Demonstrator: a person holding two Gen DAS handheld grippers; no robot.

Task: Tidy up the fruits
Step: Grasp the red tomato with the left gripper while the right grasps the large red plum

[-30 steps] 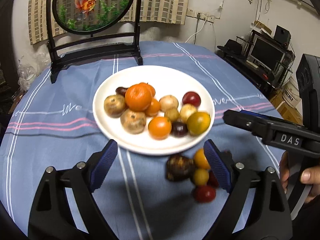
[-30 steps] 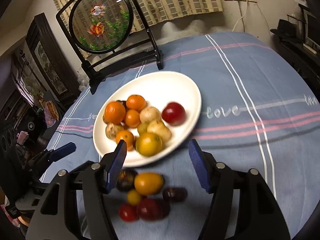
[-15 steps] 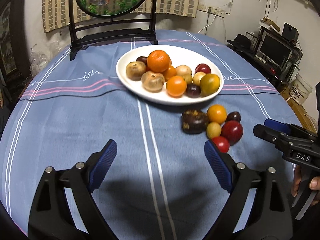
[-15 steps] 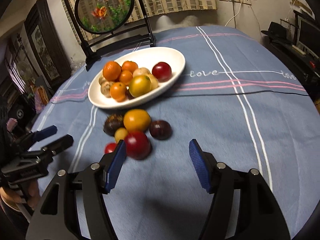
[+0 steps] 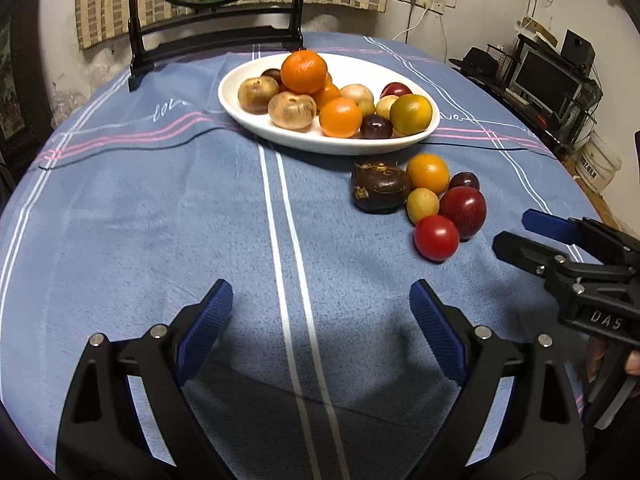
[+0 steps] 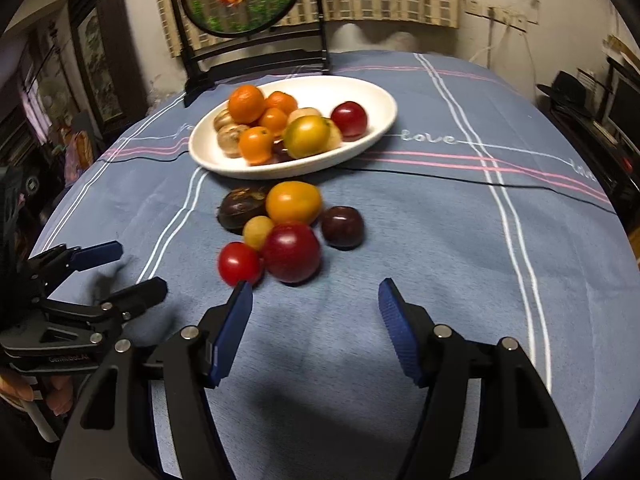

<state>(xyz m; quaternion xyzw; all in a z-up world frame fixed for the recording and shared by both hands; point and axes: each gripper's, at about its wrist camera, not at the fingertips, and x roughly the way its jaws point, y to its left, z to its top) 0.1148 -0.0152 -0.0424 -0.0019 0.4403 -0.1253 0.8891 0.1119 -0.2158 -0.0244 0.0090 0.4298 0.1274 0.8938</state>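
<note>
Both grippers hang with jaws apart and nothing between them: the left gripper (image 5: 320,312) over the table's near edge, the right gripper (image 6: 316,308) just short of a red tomato (image 6: 239,264). Six loose fruits (image 6: 292,252) cluster on the tablecloth (image 5: 160,220) beside the white plate (image 5: 248,120) of fruit.

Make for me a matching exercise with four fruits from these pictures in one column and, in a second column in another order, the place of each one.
Things:
1. big orange
2. dark brown fruit
3. small red tomato
4. green-yellow citrus

Places:
A. on the cloth, nearest the right gripper
B. on top of the pile in the white plate
C. on the cloth, just in front of the plate
D. in the plate, at its right end in the left wrist view

Pairs: 1-B, 2-C, 3-A, 4-D
</note>
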